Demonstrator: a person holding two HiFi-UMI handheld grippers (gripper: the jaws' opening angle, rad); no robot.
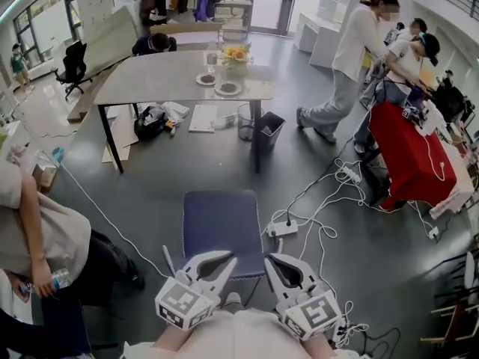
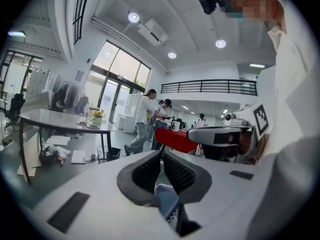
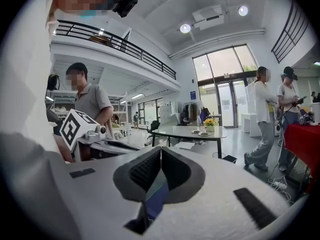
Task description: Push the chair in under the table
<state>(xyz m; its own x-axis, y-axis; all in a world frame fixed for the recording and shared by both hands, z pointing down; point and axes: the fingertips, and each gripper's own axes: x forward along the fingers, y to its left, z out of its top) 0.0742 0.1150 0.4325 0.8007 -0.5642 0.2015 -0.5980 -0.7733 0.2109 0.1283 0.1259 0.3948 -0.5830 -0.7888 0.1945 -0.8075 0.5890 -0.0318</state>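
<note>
The left gripper and right gripper, jaws together and empty, are poised at the near edge of the blue padded chair. The push seems unstarted. Next, drive it far, under the grey rectangular table.

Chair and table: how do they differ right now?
The chair has a blue seat; the table has a grey top. The chair's seat is bare; the table carries flowers and two plates. The chair is far smaller than the table and stands apart from it, not under it. Both stand upright on the same grey floor.
</note>
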